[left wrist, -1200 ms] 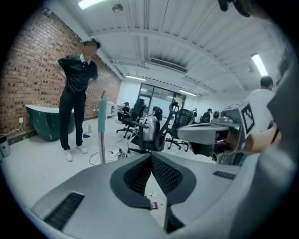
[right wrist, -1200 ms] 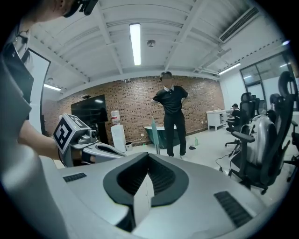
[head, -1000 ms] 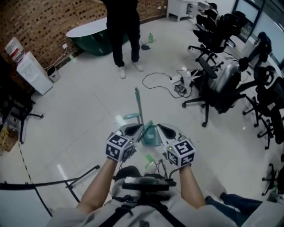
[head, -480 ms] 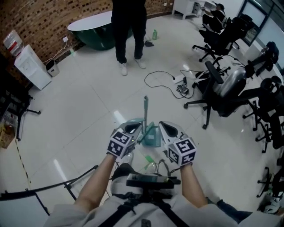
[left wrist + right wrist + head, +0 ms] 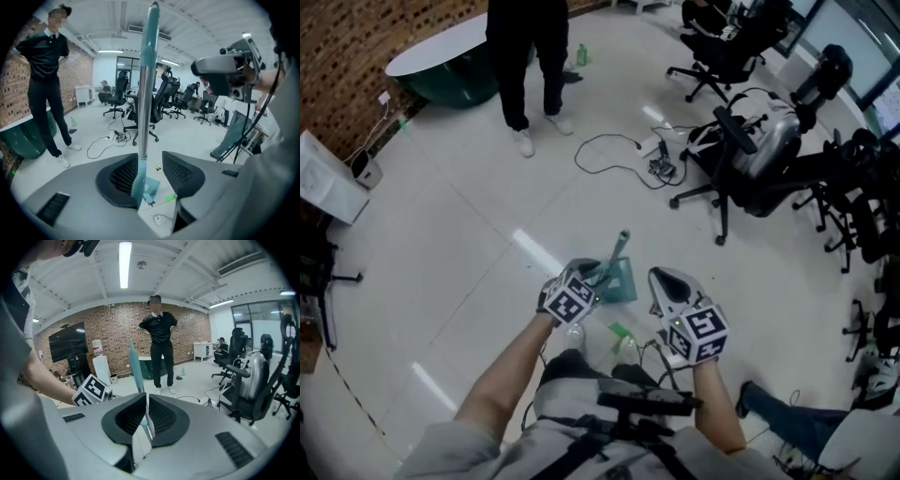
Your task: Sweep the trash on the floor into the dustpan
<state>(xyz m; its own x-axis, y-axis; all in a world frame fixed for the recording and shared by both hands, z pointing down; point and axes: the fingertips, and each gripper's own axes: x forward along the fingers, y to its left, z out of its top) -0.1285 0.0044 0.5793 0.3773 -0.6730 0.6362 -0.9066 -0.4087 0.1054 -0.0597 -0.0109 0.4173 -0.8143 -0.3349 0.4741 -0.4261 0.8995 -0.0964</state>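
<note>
On the white office floor (image 5: 469,234) the teal dustpan (image 5: 621,281) stands by the trash (image 5: 622,331), its pole (image 5: 144,108), which looks light and stiff and best held up high, loose between the jaws of the left gripper (image 5: 150,161), which have just been opening, while the right gripper (image 5: 146,401) has just been opening to a thin crack, empty.

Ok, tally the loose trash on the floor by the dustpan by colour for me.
Green strip of trash: 1
Clear crumpled plastic piece: 1
Small yellow-and-blue scrap: 1
Total: 3 clearly visible, lying near the teal plastic dustpan.
</note>
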